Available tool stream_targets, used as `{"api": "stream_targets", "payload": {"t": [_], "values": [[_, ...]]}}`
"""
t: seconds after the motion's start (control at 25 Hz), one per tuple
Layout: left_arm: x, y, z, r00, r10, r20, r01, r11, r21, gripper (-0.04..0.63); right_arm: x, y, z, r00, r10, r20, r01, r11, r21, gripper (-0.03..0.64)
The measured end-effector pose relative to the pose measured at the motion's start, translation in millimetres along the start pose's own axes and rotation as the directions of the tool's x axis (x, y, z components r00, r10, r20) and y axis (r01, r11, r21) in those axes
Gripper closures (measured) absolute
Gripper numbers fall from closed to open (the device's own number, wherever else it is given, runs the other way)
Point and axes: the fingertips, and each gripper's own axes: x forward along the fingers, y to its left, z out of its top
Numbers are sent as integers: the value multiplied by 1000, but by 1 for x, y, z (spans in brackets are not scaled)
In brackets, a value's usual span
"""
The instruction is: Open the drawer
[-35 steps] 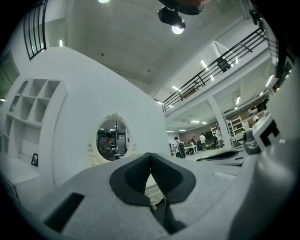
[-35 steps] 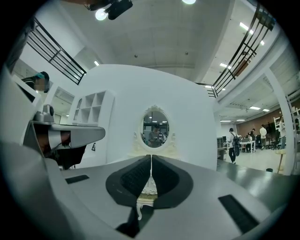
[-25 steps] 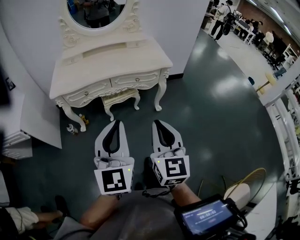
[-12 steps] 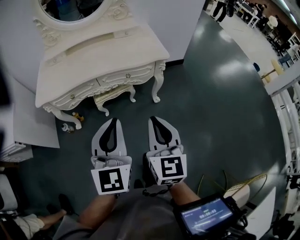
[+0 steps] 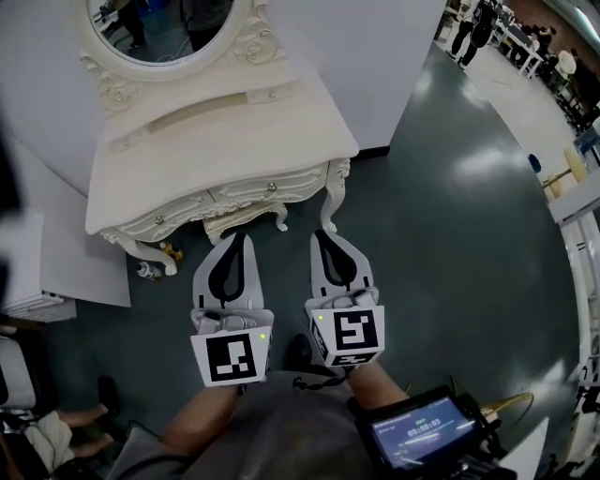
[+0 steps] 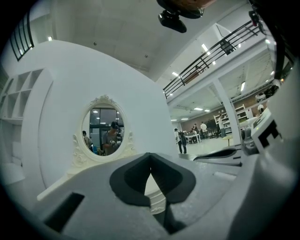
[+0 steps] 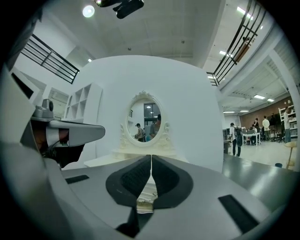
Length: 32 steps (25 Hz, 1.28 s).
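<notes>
Standing shut, both drawers (image 5: 267,190) of the dressing table (image 5: 220,131) hide their contents.

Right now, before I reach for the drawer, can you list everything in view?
Dressing table: one, cream, against the white wall.
Mirror: one, oval, on the table's back.
Drawers: two, cream, table front, closed.
Stool: one, cream, under the table.
Bottles: two, small, floor by the table's leg.
Floor: dark green.
Screen: one, black, bottom right.
Left gripper: one, white, shut, empty, short of the table.
Right gripper: one, white, shut, empty, beside the left.
</notes>
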Motion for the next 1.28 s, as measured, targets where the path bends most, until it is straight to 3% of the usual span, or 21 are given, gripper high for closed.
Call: {"api": "stream_targets", "payload": {"t": [0.44, 1.0, 1.28], "values": [[20, 25, 4, 999, 37, 15, -37, 999, 12, 581, 36, -4, 16, 999, 14, 36, -13, 1000, -19, 601], [88, 84, -69, 993, 8, -117, -15, 998, -64, 581, 125, 15, -41, 994, 14, -112, -14, 1000, 0, 601], [122, 117, -57, 997, -22, -69, 17, 997, -73, 581, 168, 16, -19, 996, -40, -77, 38, 999, -26, 601]]}}
